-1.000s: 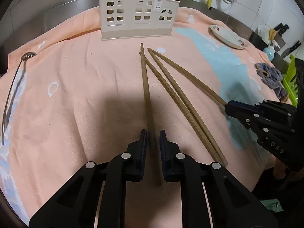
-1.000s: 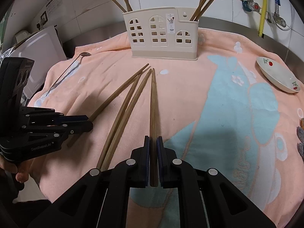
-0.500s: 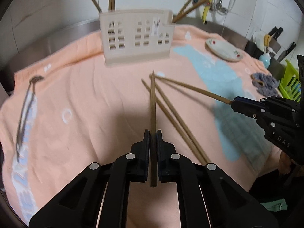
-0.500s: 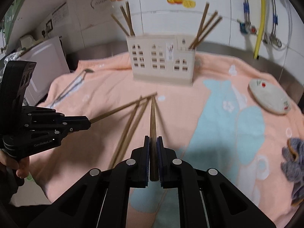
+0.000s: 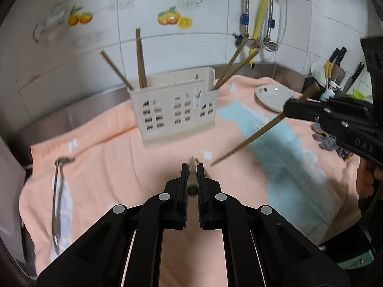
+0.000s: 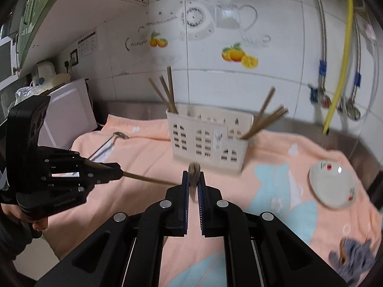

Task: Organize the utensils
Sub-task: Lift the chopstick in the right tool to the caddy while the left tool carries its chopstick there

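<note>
My left gripper (image 5: 192, 167) is shut on a wooden chopstick (image 5: 192, 179), lifted above the peach towel and pointing forward; it also shows in the right wrist view (image 6: 115, 171). My right gripper (image 6: 194, 174) is shut on another chopstick (image 6: 194, 179), seen from the left wrist view (image 5: 249, 138) slanting down from the right gripper (image 5: 287, 110). A cream utensil holder (image 5: 177, 110) stands ahead with several chopsticks in both ends; it also shows in the right wrist view (image 6: 208, 136). One chopstick tip (image 5: 203, 167) lies on the towel beside my left fingers.
A metal spoon (image 5: 57, 191) lies at the towel's left edge. A small white dish (image 6: 331, 186) sits on the right. A grey rag (image 6: 352, 256) lies at front right. Knives and dishes (image 5: 335, 71) stand far right. Pipes (image 6: 340, 71) hang on the tiled wall.
Both grippers have lifted their chopsticks off the towel and tilted up, so the views now face the holder and wall. The left gripper had closed on its chopstick a second ago.
</note>
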`<state>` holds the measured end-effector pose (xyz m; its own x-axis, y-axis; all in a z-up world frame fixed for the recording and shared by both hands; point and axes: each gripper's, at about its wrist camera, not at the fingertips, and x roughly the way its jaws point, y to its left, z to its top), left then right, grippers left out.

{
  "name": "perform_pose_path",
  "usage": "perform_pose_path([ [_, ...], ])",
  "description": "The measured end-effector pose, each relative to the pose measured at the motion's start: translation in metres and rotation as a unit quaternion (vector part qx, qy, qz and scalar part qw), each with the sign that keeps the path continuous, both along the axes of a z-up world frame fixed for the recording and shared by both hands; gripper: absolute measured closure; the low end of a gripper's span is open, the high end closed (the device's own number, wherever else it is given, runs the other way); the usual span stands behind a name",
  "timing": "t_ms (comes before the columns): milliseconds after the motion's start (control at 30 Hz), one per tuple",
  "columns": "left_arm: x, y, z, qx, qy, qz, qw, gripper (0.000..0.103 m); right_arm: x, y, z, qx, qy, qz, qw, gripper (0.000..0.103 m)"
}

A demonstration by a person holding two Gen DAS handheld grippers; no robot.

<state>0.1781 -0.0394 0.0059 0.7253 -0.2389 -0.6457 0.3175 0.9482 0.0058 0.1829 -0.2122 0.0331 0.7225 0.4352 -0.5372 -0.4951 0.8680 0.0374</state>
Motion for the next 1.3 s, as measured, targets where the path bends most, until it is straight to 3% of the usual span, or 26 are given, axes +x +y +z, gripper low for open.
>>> perform_pose_path([
  [367, 0.038, -0.001, 0.045, -0.003, -0.026, -0.009, 0.9996, 0.097, 0.039, -0.005, 0.065, -0.006, -0.037, 0.005, 0.999, 0.096],
  [700, 0.059, 0.000, 0.108, -0.003, -0.080, -0.006, 0.9968, 0.097, 0.068, -0.015, 0.112, -0.004, -0.060, -0.009, 0.998, 0.096],
  [1033, 0.095, 0.002, 0.169, -0.025, -0.153, 0.021, 0.9877, 0.097, 0.106, -0.016, 0.111, -0.008, -0.056, -0.033, 0.998, 0.096],
  [1133, 0.111, 0.003, 0.172, -0.024, -0.171, 0.044, 0.9840, 0.097, 0.118, -0.014, 0.101, -0.012, -0.043, -0.034, 0.998, 0.096],
  [1300, 0.131, 0.007, 0.158, -0.030, -0.164, 0.063, 0.9841, 0.097, 0.129, -0.011, 0.082, -0.021, -0.022, -0.028, 0.999, 0.096],
])
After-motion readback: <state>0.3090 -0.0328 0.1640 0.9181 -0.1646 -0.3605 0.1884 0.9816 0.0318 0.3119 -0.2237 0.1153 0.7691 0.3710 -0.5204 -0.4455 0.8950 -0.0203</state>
